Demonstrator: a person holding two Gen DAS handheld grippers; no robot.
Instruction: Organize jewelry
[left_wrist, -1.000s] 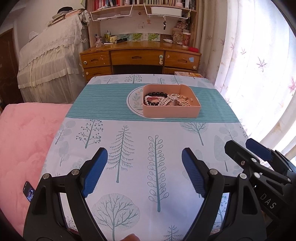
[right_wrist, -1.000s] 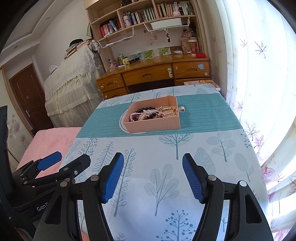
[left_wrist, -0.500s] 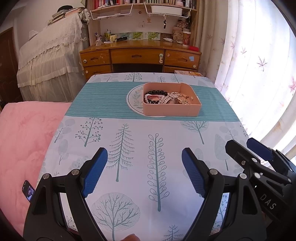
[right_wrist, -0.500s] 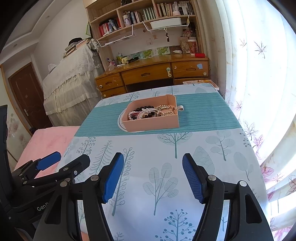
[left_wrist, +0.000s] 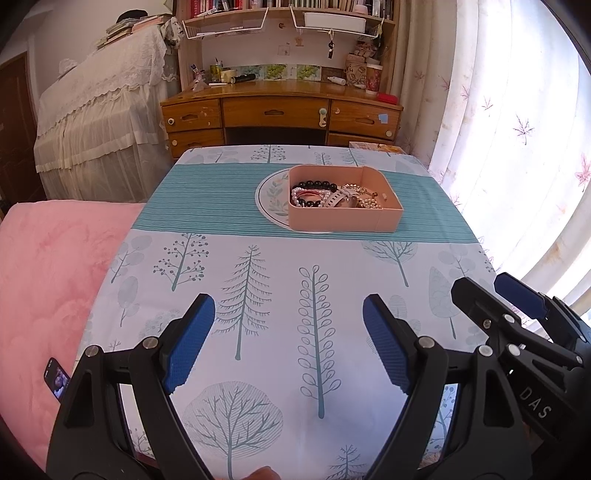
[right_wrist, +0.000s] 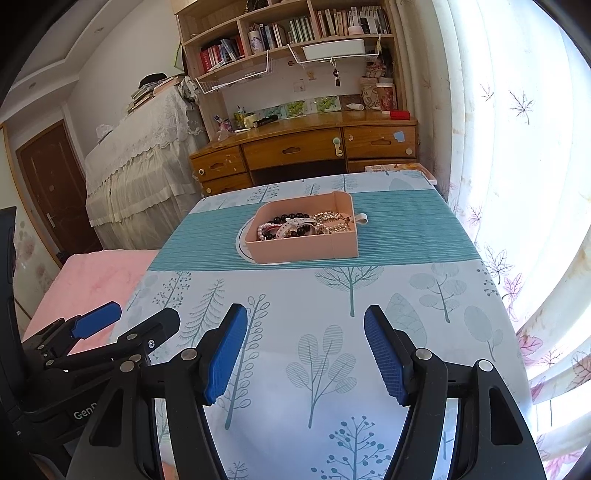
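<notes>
Near: the left claw (left_wrist: 288, 339) and the right claw (right_wrist: 304, 349) hang side by side over the near edge of the surface (left_wrist: 280, 280), both spread with nothing between the blue pads (left_wrist: 190, 341). In the left wrist view the right claw shows at the right margin; in the right wrist view the left claw shows at the left margin. The two stand close together, so a sideways reach by either would likely knock the other.

Middle: bare tree-print cloth lies between the claws and the work. Nothing stands in the way of a forward reach.

Far: the box (left_wrist: 343, 218), pink and open-topped, sits on the teal band of the cloth, partly over a round plate (left_wrist: 271, 199) that shows at its left. The jewelry (left_wrist: 332, 195) lies heaped inside it: dark beads, a pearl strand, a white strap, gold chain. One white loop hangs over the far right wall of the box in the right wrist view.

Risks, as judged: the pieces appear tangled, so lifting one may drag others out. The box looks light and rests unevenly on the plate rim, so a pull or a push on its wall may tip or slide it. Thin chain may slip from wide pads.

Beyond: a wooden desk (left_wrist: 280, 110); curtain (left_wrist: 498, 129) at right; a pink bed (left_wrist: 48, 266) at left.
</notes>
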